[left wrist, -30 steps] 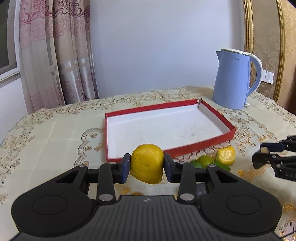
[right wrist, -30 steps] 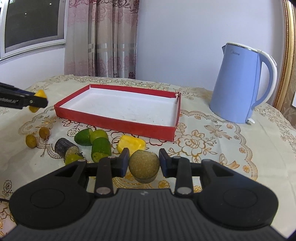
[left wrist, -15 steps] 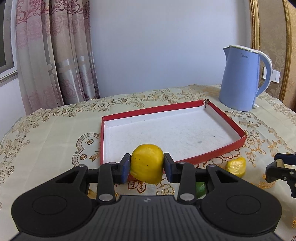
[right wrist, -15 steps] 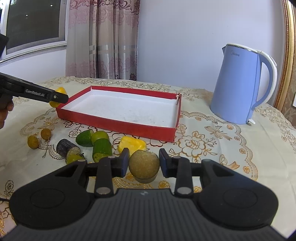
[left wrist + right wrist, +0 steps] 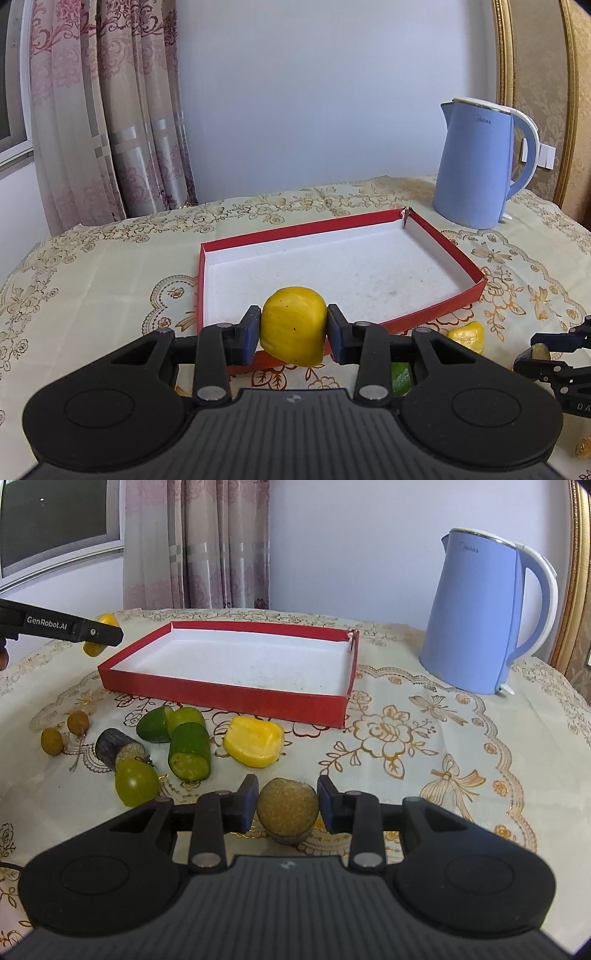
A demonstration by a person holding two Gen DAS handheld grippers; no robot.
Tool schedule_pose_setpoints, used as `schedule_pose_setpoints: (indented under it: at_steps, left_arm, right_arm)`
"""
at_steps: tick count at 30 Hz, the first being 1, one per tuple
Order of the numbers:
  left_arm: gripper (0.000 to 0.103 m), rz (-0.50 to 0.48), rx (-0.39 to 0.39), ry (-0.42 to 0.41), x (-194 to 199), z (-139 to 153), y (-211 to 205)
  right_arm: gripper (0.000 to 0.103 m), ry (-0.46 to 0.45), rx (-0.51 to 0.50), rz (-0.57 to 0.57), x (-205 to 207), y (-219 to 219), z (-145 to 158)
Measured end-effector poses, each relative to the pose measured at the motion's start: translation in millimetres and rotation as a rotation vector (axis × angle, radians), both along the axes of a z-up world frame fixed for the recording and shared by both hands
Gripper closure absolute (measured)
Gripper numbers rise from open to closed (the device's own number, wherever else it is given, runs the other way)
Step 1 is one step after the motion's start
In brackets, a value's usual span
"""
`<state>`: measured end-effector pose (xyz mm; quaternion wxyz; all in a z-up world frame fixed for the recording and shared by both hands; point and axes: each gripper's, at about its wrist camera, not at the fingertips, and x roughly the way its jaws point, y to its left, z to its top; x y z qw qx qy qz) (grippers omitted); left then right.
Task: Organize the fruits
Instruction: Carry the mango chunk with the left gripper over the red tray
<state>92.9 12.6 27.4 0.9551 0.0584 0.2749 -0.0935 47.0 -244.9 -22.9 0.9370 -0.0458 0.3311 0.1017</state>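
Embroidered surface beneath curtains, red tray lying beside kettle.
Left tongs are gripping a yellow fruit (by the tray's corner); right tongs are gripping a brown piece, underside hidden.

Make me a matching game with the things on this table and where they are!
Things:
1. round yellow fruit piece
2. brown speckled fruit chunk
3. blue plastic kettle
4. shallow red cardboard tray

Places:
A. past the tray's far right corner
B. in the left tongs
C. middle of the tablecloth, nothing inside
D. in the right tongs

Pairs: 1-B, 2-D, 3-A, 4-C
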Motion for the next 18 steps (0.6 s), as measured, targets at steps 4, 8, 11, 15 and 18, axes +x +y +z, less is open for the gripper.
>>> schedule_pose_setpoints:
  at_steps: [4,8,11,15,18]
  left_arm:
    - [0.067,-0.005,-0.002,-0.008,-2.7,1.7,-0.2]
    - [0.067,-0.008,0.003,-0.006,-3.0,1.6,-0.7]
    - [0.067,-0.008,0.001,-0.007,-3.4,1.5,-0.6]
    - [0.067,-0.006,-0.001,-0.007,-3.8,1.4,0.2]
    - [0.067,-0.006,0.001,-0.007,-4.4,1.1,0.4]
  right_arm:
    - [0.062,0.012,-0.023,-0.007,0.4,1.3,-6.1]
    - [0.073,0.014,0.007,-0.006,1.3,-3.3,-6.7]
    - [0.070,0.034,0.000,-0.008,6.8,-3.5,-8.1]
    - [0.065,0.045,0.015,-0.011,12.9,-4.1,-13.3]
    - [0.072,0.049,0.023,0.000,14.4,-4.9,-16.5]
